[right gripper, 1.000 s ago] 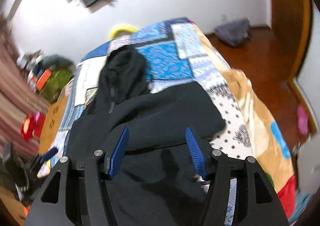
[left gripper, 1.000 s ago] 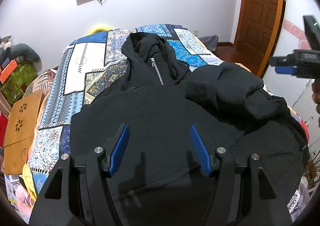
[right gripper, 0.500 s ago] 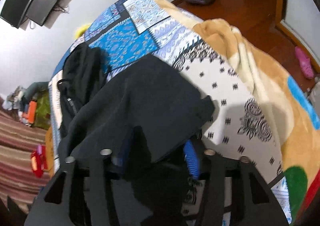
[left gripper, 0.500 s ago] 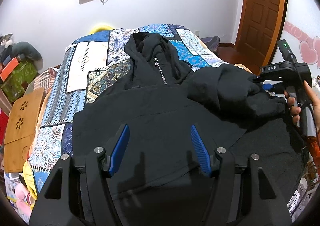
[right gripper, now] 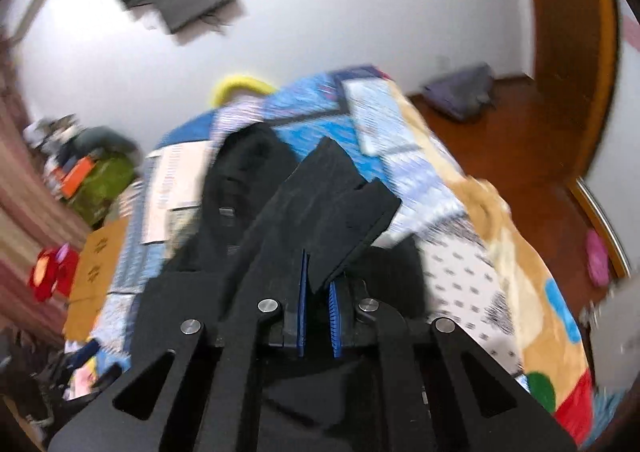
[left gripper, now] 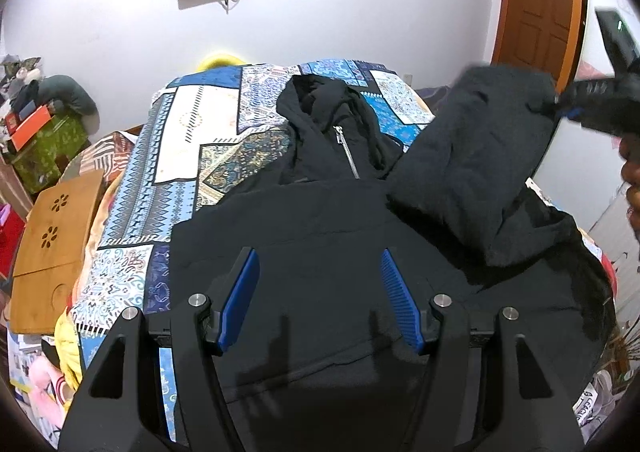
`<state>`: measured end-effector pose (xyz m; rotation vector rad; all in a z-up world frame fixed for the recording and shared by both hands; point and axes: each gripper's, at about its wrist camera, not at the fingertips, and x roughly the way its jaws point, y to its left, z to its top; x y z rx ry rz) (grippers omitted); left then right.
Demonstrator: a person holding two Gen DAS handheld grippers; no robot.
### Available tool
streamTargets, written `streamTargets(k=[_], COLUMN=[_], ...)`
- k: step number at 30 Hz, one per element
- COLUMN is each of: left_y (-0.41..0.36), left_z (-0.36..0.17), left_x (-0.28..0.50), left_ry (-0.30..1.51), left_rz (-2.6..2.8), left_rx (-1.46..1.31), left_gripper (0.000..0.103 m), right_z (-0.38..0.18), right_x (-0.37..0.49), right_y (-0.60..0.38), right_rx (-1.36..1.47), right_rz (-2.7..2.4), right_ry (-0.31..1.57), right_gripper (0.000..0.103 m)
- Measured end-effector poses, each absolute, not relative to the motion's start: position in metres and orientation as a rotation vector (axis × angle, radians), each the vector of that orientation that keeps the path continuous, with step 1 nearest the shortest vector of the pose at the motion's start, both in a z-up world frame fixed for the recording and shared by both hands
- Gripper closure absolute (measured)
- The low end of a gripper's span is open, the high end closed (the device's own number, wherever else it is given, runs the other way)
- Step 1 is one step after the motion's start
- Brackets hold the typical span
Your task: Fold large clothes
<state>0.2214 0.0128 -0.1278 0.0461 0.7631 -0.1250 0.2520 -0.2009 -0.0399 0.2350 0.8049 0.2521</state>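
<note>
Looking through the left wrist view, we see our left claw [left gripper: 320,298] standing wide and empty over the black zip-front hooded jacket [left gripper: 316,252], spread on the blue patchwork bedspread [left gripper: 192,156] at mid-frame. At the right of the frame, our right claw [left gripper: 560,102] holds the black sleeve [left gripper: 472,148] up off the bed.

From the right wrist view, that claw [right gripper: 318,292] is narrowed onto the sleeve's edge [right gripper: 340,208] at centre. We judge folding barely begun: this sleeve still needs laying inward, and the body is unfolded.
</note>
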Motion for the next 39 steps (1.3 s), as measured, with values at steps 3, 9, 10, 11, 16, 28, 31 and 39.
streamTargets(k=[3, 9, 10, 11, 16, 28, 31, 39], left_y=[0.021, 0.055, 0.064, 0.071, 0.112, 0.17, 0.164, 0.134], left_z=[-0.123, -0.11, -0.109, -0.108, -0.113, -0.152, -0.156, -0.179], left_x=[0.216, 0.2, 0.196, 0.193, 0.17, 0.147, 0.156, 0.189], left_ry=[0.751, 0.749, 0.754, 0.757, 0.78, 0.897, 0.907, 0.989], left_rz=[-0.119, -0.105, -0.1, -0.092, -0.01, 0.067, 0.029, -0.107], left_rx=[0.038, -0.017, -0.028, -0.035, -0.055, -0.221, -0.259, -0.371], left_gripper=[0.041, 0.041, 0.041, 0.041, 0.041, 0.041, 0.041, 0.041], right_z=[-0.027, -0.032, -0.037, -0.044, -0.087, -0.151, -0.144, -0.098], right_x=[0.252, 0.246, 0.246, 0.242, 0.231, 0.197, 0.197, 0.204], right_y=[-0.167, -0.076, -0.069, -0.05, 0.008, 0.051, 0.033, -0.047], right_rx=[0.195, 0.072, 0.055, 0.017, -0.078, -0.328, -0.289, -0.222], right_rz=[0.345, 0.539, 0.557, 0.589, 0.717, 0.802, 0.82, 0.656], right_ry=[0.796, 0.828, 0.835, 0.85, 0.961, 1.169, 1.183, 1.021], right_gripper=[0.096, 0.096, 0.096, 0.096, 0.096, 0.075, 0.063, 0.057])
